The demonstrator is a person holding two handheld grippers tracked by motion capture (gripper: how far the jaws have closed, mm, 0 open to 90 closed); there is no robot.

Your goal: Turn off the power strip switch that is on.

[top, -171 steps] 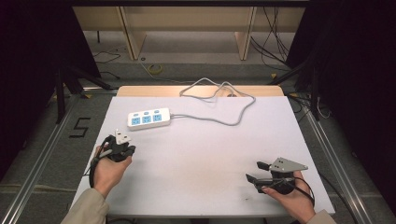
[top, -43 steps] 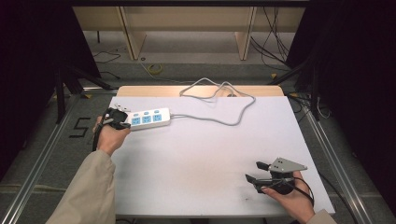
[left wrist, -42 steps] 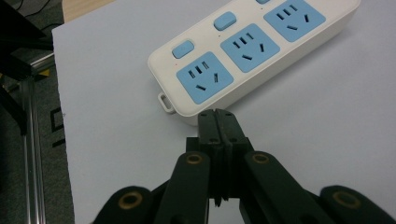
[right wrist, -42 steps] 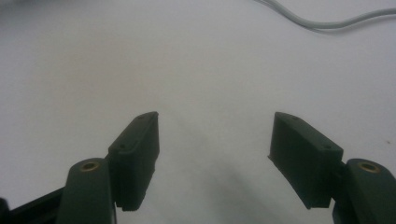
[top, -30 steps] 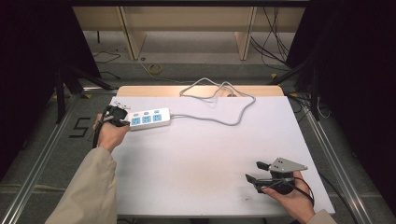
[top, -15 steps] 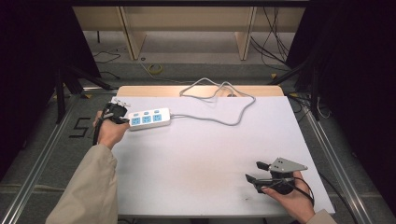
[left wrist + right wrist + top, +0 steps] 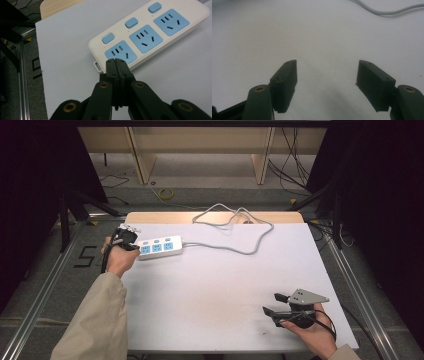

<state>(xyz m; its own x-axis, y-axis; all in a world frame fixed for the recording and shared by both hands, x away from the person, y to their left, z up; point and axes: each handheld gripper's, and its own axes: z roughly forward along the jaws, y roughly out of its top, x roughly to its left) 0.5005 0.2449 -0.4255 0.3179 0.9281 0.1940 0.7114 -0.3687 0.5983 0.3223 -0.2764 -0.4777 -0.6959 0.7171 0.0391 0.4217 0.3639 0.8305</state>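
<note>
The power strip [image 7: 160,248] lies at the far-left part of the table [image 7: 225,285], its grey cord [image 7: 235,240] looping off from its right end toward the table's far edge. The left gripper [image 7: 117,65] has its fingers pressed together with nothing between them, and their joined tips sit at the strip's near-left corner, just in front of the first blue socket [image 7: 120,53] and below the first of three blue switches [image 7: 108,38].

Judging from this, the step in hand is an approach with closed fingers to press something on the strip, most likely that nearest switch. The next move calls for bringing the tips forward over the socket and setting them squarely on the small button, then pushing down without sliding the strip.

The right gripper [image 7: 276,304] rests well away from the strip, near the table's near-right corner, fingers spread wide and empty.

Whether the tips already touch the strip's edge is hard to tell. The cord's plug end is hidden beyond the table, and which switches are on cannot be made out.
</note>
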